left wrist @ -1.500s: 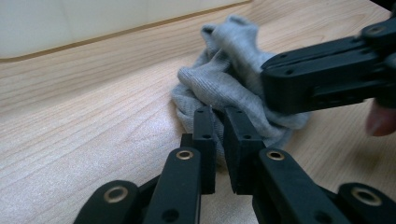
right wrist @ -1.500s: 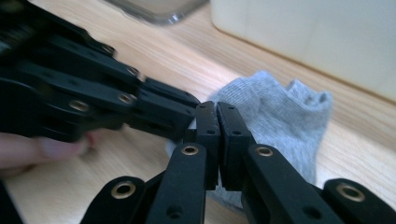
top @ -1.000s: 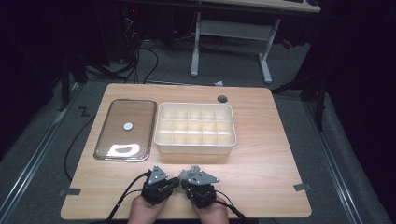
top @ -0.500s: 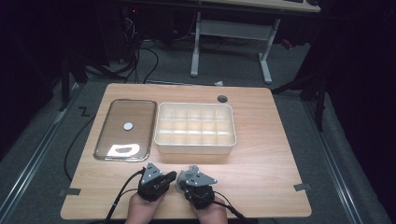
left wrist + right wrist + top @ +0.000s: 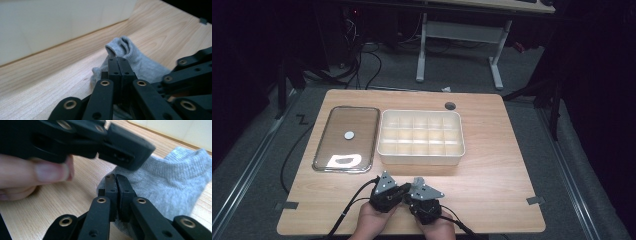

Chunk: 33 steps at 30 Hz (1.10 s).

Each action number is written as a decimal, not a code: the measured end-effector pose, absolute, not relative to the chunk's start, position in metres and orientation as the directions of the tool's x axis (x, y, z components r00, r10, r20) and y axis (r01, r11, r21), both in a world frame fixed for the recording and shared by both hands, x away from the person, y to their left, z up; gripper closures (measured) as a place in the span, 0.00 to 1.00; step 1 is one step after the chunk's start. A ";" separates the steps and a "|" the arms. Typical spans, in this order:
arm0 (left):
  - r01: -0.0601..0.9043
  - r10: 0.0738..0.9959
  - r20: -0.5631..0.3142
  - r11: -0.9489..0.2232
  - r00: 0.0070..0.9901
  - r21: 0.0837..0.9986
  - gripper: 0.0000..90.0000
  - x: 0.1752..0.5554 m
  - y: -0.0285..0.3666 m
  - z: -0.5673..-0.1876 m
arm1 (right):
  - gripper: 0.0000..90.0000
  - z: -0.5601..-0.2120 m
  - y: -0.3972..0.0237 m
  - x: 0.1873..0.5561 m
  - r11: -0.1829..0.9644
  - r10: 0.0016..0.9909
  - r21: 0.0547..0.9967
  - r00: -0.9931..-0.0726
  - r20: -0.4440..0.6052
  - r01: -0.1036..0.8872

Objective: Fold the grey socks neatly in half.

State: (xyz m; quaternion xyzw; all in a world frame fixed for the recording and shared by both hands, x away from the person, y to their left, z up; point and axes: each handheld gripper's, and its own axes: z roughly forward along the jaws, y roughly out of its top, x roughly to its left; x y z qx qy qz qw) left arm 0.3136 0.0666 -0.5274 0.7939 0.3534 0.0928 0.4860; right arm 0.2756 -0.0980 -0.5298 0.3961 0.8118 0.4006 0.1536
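We work a grey sock [image 5: 135, 60] that lies flat on the table [image 5: 492, 175] at the near edge, just in front of the divided box [image 5: 421, 136] and well apart from the lid [image 5: 346, 137] to the box's left. In the high view the two tools sit side by side over it, touching or nearly so, and hide the sock between them.

From the left gripper [image 5: 117, 62] the sock runs forward and to the right, its folded cuff end toward the box wall. Its long axis lies roughly along the table edge, so both hands are equally near and each has an end within reach. From the right gripper [image 5: 116, 178] the sock spreads away to the right, with the other tool crossing close above it and a thumb [image 5: 47, 172] at the left.

The left jaws have just been closing and now stand together, with sock fabric around the tips; we judge they pinch a fold, though the pinch itself is hidden. The right jaws are also together, their tips at the sock's edge; whether cloth is caught between them we cannot tell.

Next, we judge, comes a lift toward the box.
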 end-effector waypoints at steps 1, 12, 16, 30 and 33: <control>0.474 0.652 -0.193 -0.288 0.734 0.832 1.00 0.315 0.067 -0.529 | 0.98 -0.530 -0.098 0.275 0.368 0.765 0.772 -0.641 0.066 0.518; 0.482 0.661 -0.181 -0.306 0.728 0.821 1.00 0.316 0.065 -0.532 | 0.93 -0.524 -0.104 0.269 0.337 0.765 0.793 -0.639 0.084 0.508; 0.474 0.664 -0.167 -0.313 0.729 0.823 1.00 0.315 0.064 -0.532 | 0.92 -0.515 -0.110 0.265 0.316 0.769 0.812 -0.634 0.084 0.490; 0.469 0.668 -0.152 -0.324 0.728 0.822 1.00 0.314 0.062 -0.532 | 0.96 -0.510 -0.137 0.269 0.293 0.814 0.810 -0.576 0.067 0.508; 0.466 0.670 -0.148 -0.325 0.728 0.823 1.00 0.314 0.062 -0.532 | 0.95 -0.517 -0.138 0.271 0.304 0.821 0.793 -0.567 0.063 0.528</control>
